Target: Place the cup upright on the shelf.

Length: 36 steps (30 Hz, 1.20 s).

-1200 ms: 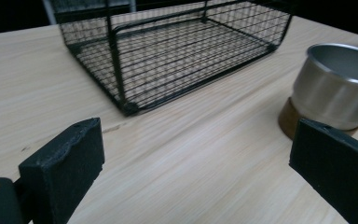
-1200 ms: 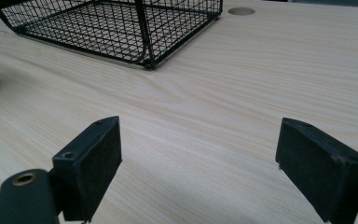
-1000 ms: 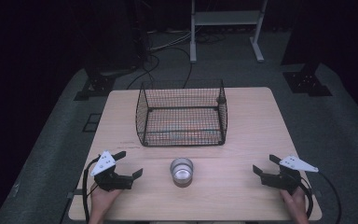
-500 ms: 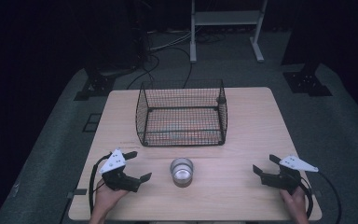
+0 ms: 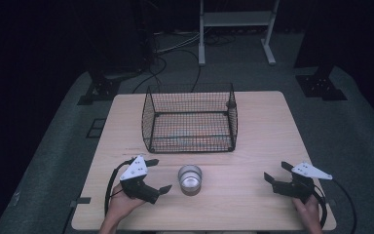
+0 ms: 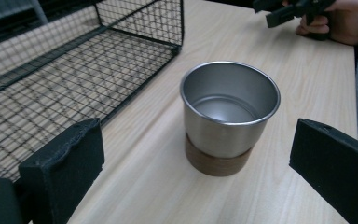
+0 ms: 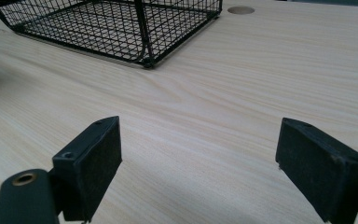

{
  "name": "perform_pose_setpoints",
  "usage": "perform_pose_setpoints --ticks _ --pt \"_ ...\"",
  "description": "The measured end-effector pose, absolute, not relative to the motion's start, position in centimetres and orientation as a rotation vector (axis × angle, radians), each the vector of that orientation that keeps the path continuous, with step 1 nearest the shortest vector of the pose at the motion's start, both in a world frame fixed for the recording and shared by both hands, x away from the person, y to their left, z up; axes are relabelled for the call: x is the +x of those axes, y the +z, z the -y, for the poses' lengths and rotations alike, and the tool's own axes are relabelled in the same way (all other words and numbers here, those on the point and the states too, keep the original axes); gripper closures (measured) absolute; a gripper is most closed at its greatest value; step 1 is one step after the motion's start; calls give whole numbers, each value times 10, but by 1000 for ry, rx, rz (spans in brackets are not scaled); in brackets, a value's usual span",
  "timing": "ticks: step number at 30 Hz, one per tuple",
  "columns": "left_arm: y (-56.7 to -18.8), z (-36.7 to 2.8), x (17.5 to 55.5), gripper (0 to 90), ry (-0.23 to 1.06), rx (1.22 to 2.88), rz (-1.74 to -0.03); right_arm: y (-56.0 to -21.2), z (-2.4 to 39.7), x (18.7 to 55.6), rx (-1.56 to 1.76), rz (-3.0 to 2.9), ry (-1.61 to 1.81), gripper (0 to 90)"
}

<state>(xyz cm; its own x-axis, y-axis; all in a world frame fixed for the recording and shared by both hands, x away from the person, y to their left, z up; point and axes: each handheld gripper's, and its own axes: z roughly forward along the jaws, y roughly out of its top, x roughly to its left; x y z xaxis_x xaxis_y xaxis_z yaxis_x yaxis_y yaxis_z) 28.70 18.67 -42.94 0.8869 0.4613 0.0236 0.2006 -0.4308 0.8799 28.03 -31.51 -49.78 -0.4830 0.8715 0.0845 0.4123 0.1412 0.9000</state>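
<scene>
A steel cup [image 5: 190, 178] with a brown wooden base stands upright and empty on the wooden table [image 5: 268, 122], just in front of a black wire basket [image 5: 190, 144]. My left gripper [image 5: 158, 175] is open, close to the cup's left side and apart from it. In the left gripper view the cup [image 6: 228, 116] stands ahead, between the two spread jaws of the left gripper [image 6: 198, 161], untouched. My right gripper [image 5: 276, 171] is open near the table's front right, with bare wood between the jaws of the right gripper [image 7: 209, 158].
The basket [image 6: 140, 18] is empty; its near corner [image 7: 144, 32] lies ahead and left of the right gripper. A round hole [image 7: 241, 10] marks the tabletop. Cables and a metal stand [image 5: 236, 19] sit on the dark floor behind the table.
My left gripper has moved right toward the cup and turned so that its open jaws face it. The right gripper, the cup and the basket have not moved.
</scene>
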Motion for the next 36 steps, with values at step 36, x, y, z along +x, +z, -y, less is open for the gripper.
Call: perform_pose_setpoints --ticks 36 --pt "-460 -118 318 18 143 2210 -386 -498 315 280 1225 -1965 1308 136"
